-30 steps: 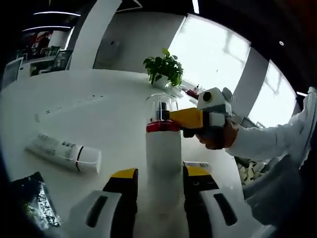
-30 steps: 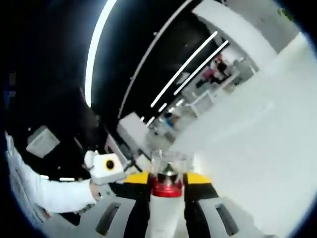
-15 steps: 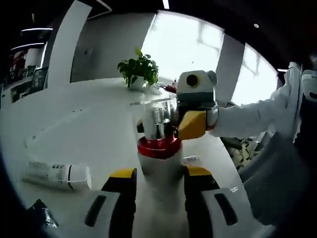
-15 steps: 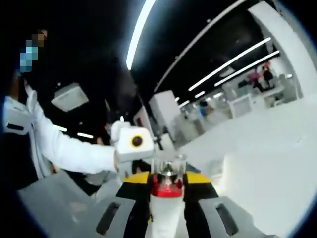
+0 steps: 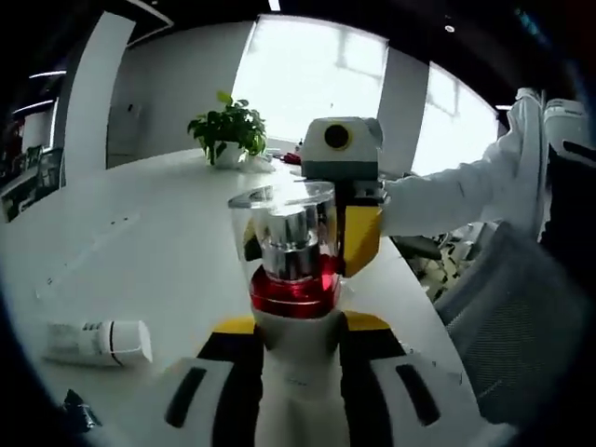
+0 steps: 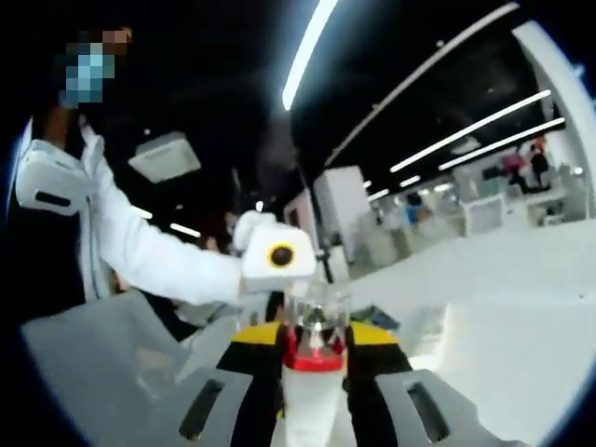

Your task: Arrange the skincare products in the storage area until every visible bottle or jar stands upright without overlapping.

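Observation:
A white bottle [image 5: 296, 391] with a red collar [image 5: 294, 296], a silver pump and a clear cap stands up between my left gripper's [image 5: 296, 328] jaws, which are shut on its body. From behind it the other gripper reaches in, one yellow finger [image 5: 361, 237] on each side of the cap and collar. In the right gripper view the same bottle [image 6: 313, 400] rises between my right gripper's [image 6: 314, 335] jaws, shut on it at the red collar. A white tube [image 5: 98, 342] lies flat on the white table [image 5: 158, 242] to the left.
A potted plant [image 5: 226, 130] stands at the table's far side. A dark packet [image 5: 79, 410] lies at the lower left edge. A person's white sleeve [image 5: 447, 200] comes in from the right, and a grey chair [image 5: 507, 345] sits below it.
The bottle's top has come closer to the left camera and looks larger. Both grippers have stayed shut on it while the hands swung round, which shifted the background.

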Demonstrator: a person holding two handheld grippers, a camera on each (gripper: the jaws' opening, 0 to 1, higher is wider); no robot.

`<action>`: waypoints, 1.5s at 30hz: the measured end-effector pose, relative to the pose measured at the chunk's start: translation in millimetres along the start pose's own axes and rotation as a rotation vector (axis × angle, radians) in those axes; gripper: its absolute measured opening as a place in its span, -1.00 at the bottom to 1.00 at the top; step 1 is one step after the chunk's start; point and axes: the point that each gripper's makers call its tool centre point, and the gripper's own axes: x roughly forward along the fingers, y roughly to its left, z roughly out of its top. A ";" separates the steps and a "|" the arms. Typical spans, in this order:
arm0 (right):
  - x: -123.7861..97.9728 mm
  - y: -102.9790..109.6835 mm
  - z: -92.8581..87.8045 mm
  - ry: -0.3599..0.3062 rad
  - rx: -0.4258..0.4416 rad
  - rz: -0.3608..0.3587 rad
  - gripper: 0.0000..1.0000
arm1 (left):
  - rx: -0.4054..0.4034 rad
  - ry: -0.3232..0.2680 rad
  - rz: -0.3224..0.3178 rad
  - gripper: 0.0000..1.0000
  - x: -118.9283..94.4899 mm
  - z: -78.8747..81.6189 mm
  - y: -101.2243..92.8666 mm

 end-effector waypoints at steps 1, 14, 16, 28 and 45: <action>-0.3 -0.2 2.6 -0.005 0.015 -0.003 -0.55 | 0.012 -0.001 0.021 -0.44 0.8 0.8 1.1; -2.6 -17.1 1.1 0.128 0.072 -0.270 -0.36 | 0.061 -0.004 0.342 -0.46 4.8 6.6 35.2; -2.9 -20.4 4.4 0.130 0.094 -0.324 -0.38 | 0.041 -0.004 0.381 -0.46 5.9 7.8 40.6; 0.2 -38.4 8.6 0.355 -0.065 -0.562 -0.21 | -0.048 -0.053 0.614 -0.46 10.5 15.2 60.1; 5.5 -52.0 12.4 0.409 -0.078 -0.496 -0.52 | 0.002 -0.069 0.646 -0.44 9.0 20.1 63.8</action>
